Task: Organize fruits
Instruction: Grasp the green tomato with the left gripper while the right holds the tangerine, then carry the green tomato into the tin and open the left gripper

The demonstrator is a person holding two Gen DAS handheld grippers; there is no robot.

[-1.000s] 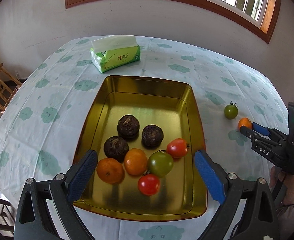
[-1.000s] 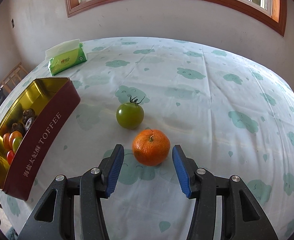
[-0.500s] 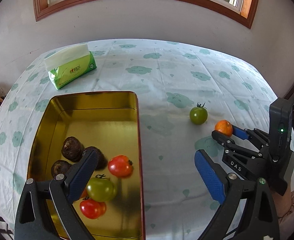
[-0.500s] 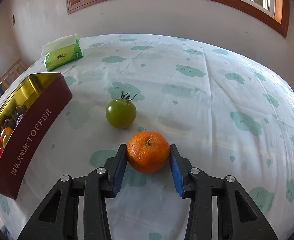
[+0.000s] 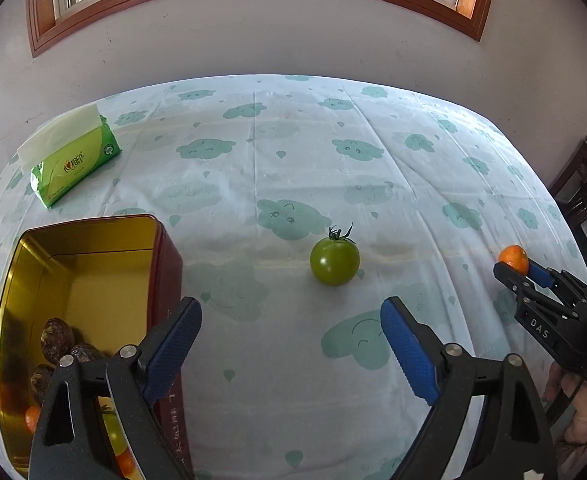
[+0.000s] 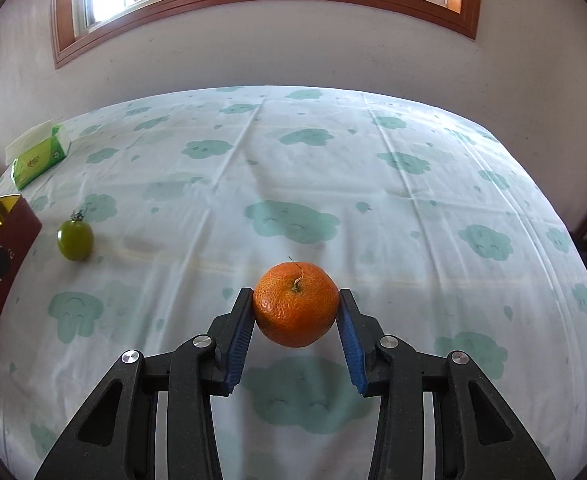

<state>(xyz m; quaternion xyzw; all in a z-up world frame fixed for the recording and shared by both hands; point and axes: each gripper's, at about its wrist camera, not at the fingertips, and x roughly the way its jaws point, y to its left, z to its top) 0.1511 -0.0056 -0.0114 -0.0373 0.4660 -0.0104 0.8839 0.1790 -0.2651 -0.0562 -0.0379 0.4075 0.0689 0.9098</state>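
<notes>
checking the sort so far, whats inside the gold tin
The gold tin holds dark brown round fruits and a bit of orange fruit. The left gripper covers the near end, so the rest is hidden.

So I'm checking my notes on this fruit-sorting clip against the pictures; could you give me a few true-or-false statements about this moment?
1. The right hand-held gripper is clamped on the round orange mandarin. True.
2. The round green tomato lies inside the gold-lined rectangular tin. False: it sits on the cloud-print tablecloth, outside the tin.
3. The left hand-held gripper holds the green tomato. False: its jaws stand open and empty, short of the tomato.
4. A green tissue pack lies on the tablecloth beyond the tin. True.
5. The tin is empty. False: dark brown round fruits lie in it.
</notes>
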